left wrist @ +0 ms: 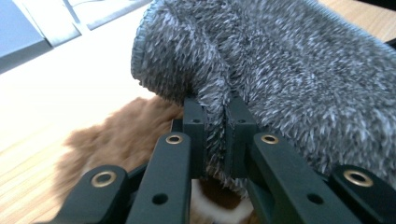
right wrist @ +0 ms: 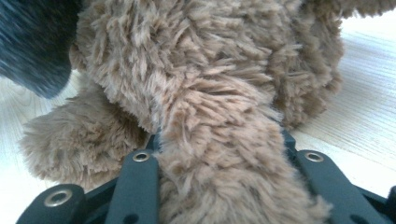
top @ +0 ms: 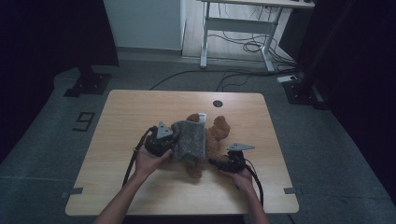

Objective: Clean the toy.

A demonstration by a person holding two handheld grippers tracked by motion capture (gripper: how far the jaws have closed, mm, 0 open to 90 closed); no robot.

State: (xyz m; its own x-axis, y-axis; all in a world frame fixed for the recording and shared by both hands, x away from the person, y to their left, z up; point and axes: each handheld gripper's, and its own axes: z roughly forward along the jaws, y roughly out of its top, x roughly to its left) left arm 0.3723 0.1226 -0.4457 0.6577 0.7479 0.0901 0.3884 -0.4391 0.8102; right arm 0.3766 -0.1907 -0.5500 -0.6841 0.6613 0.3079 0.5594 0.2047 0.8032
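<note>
A brown teddy bear (top: 218, 130) lies in the middle of the wooden table (top: 130, 112). A grey fuzzy garment (top: 190, 140) covers its body. My left gripper (top: 173, 145) is at the garment's left edge. In the left gripper view the gripper (left wrist: 217, 126) is shut on a fold of the grey garment (left wrist: 280, 70), with brown fur of the bear (left wrist: 121, 130) below. My right gripper (top: 211, 162) meets the bear from the right. In the right gripper view the gripper (right wrist: 219, 154) holds a thick limb of the bear (right wrist: 210, 70) between its jaws. The dark grey garment (right wrist: 32, 42) is blurred at upper left.
A round cable hole (top: 217, 103) sits near the table's far edge. A small white tag (top: 201, 115) shows at the bear's far side. On the floor beyond stand a white desk frame (top: 204, 42) and loose cables (top: 243, 46). Bare tabletop lies to the left and front.
</note>
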